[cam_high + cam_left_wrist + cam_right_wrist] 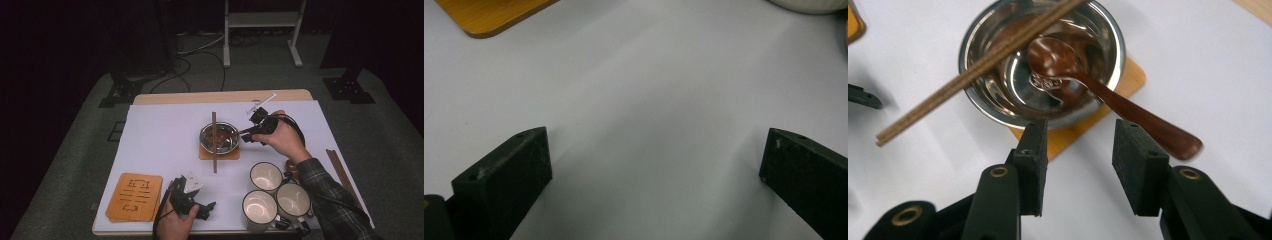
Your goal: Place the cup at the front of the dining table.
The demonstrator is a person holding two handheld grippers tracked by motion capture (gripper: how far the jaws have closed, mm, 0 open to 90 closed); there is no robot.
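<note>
Table [150, 98]: wooden top, white sheet [160, 135] covering most of it. Directly on sheet: wooden coaster [218, 154] near centre, under steel bowl; stacked coasters [134, 197] at 7 o'clock; three white mugs [272, 192] at 5 o'clock. Chopstick pair [340, 170] at 4 o'clock, on right margin.

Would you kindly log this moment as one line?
right gripper: open, empty, near bowl | spoon: in bowl, handle over rim | chopsticks: across bowl | left gripper: open, empty
</note>
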